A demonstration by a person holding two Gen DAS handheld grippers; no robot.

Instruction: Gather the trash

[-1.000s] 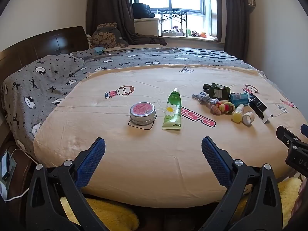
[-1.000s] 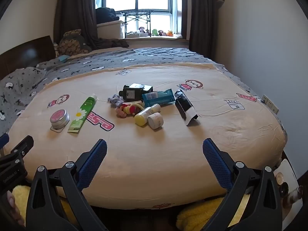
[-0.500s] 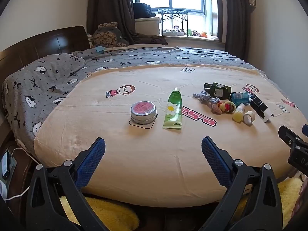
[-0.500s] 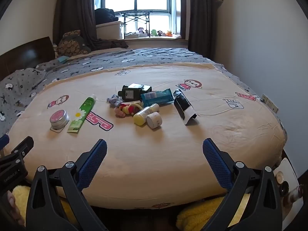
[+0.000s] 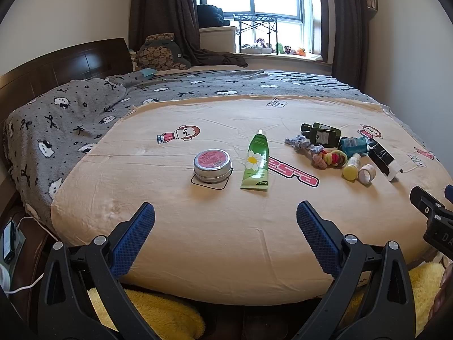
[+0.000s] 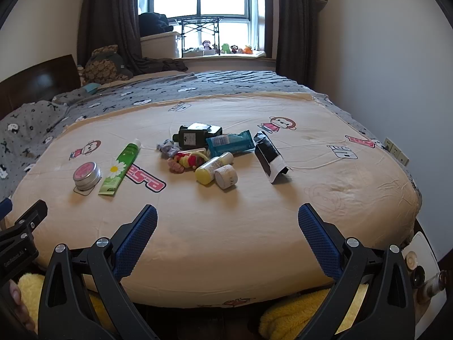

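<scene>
Items lie on a tan blanket on the bed. A round silver tin with a pink lid (image 5: 212, 165) (image 6: 86, 175) and a green tube with a daisy (image 5: 255, 160) (image 6: 121, 167) lie on the left. A pile to their right holds a dark green bottle (image 5: 322, 134) (image 6: 195, 136), a teal packet (image 6: 230, 143), a yellow-capped bottle (image 6: 212, 167), a small tape roll (image 6: 225, 176), coloured hair ties (image 6: 187, 159) and a black-and-white box (image 6: 269, 155). My left gripper (image 5: 225, 232) and right gripper (image 6: 227, 232) are open and empty, held above the bed's near edge.
A grey patterned blanket (image 5: 70, 113) covers the far side of the bed, with a dark headboard (image 5: 56, 65) on the left. Yellow fluffy fabric (image 6: 297, 308) lies below the bed's near edge. A wall (image 6: 382, 70) stands close on the right.
Both grippers have drifted slightly; the items sit a touch higher in the left view and a touch lower-left in the right view. Nothing on the bed has moved.
</scene>
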